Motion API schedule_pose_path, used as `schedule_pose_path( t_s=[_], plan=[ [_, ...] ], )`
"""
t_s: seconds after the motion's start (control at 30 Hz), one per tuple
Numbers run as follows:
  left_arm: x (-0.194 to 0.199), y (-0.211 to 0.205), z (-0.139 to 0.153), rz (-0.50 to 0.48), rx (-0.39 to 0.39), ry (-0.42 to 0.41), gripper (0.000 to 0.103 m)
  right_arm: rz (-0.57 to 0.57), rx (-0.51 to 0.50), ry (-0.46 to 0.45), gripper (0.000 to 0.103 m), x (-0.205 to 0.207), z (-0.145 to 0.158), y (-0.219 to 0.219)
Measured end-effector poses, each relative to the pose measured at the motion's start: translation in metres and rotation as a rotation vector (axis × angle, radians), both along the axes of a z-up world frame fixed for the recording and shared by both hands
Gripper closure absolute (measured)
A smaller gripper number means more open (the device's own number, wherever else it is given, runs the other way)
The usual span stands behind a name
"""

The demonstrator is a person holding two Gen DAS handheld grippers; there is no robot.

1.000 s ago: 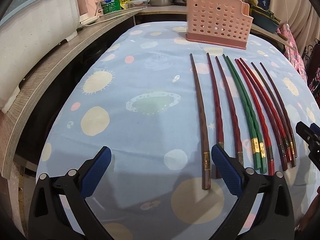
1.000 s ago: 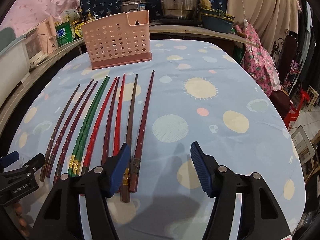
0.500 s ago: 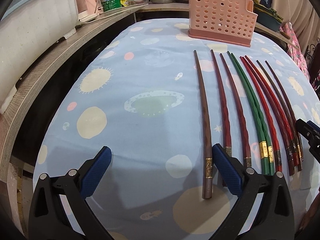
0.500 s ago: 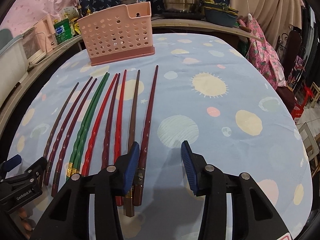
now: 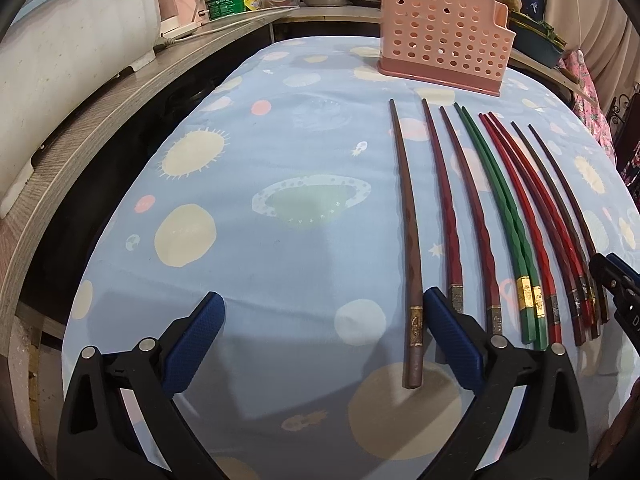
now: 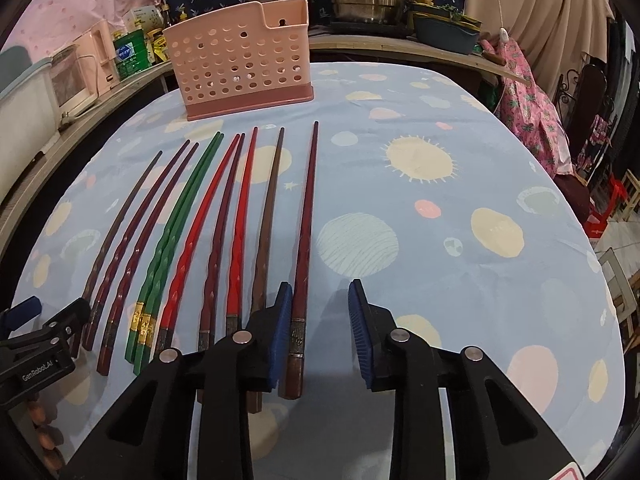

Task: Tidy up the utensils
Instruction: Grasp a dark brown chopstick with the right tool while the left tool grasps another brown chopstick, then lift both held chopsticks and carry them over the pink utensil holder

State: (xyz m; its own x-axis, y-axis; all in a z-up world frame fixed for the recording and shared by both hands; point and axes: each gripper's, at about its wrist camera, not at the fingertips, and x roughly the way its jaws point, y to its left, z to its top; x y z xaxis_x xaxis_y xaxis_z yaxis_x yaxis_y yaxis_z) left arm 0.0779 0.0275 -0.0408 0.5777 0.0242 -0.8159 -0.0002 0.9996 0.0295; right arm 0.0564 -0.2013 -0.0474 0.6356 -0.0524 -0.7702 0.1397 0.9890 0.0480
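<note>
Both grippers hang low over the near end of the chopstick row. The right gripper (image 6: 318, 320) tilts downward with its jaws closing; the rightmost dark-red chopstick (image 6: 305, 232) lies between the blue pads, just beside the left one, with a clear gap to the right pad. The left gripper (image 5: 324, 342), also pitched down, stands wide apart, with the brown chopstick (image 5: 408, 240) at the row's left end between its pads, close to the right one. Broad bare tablecloth (image 6: 460, 240) stretches right of the row to the table edge, and more of it lies left of the row in the left view. The pink perforated utensil holder (image 6: 244, 68) stands beyond the chopstick tips. "GenRobot.AI" is printed on the left gripper's body in the right view.
</note>
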Motion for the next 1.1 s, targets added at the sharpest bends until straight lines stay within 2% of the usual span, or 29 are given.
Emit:
schedule_pose_path(
  t_s=[0.1,0.2,0.5,0.6,0.67,0.77,0.83,1.1],
  plan=[
    [-0.002,-0.001,0.0,-0.007,0.005,-0.003,0.01,-0.004,0.01,0.003,0.091,-0.005,0.0,-0.005],
    [-0.004,0.0,0.0,-0.008,-0.006,0.0,0.012,-0.005,0.016,0.007,0.095,-0.011,0.0,-0.007],
    [-0.016,0.007,0.005,-0.035,-0.072,0.007,0.038,0.013,0.014,0.014,0.096,-0.026,0.0,-0.005],
    [-0.018,0.009,0.007,-0.045,-0.097,0.01,0.054,0.016,0.016,0.016,0.096,-0.028,0.001,-0.005],
    [-0.018,0.009,0.008,-0.049,-0.106,0.015,0.07,0.019,0.018,0.017,0.096,-0.03,0.001,-0.004],
    [-0.017,0.01,0.009,-0.053,-0.123,0.027,0.088,0.02,0.02,0.016,0.096,-0.033,0.002,-0.004],
    [-0.016,0.012,0.01,-0.05,-0.129,0.034,0.091,0.021,0.024,0.012,0.096,-0.034,0.004,-0.005],
    [-0.018,0.011,0.019,-0.054,-0.131,0.016,0.094,0.019,0.032,-0.032,0.096,-0.038,0.022,-0.01]
  ],
)
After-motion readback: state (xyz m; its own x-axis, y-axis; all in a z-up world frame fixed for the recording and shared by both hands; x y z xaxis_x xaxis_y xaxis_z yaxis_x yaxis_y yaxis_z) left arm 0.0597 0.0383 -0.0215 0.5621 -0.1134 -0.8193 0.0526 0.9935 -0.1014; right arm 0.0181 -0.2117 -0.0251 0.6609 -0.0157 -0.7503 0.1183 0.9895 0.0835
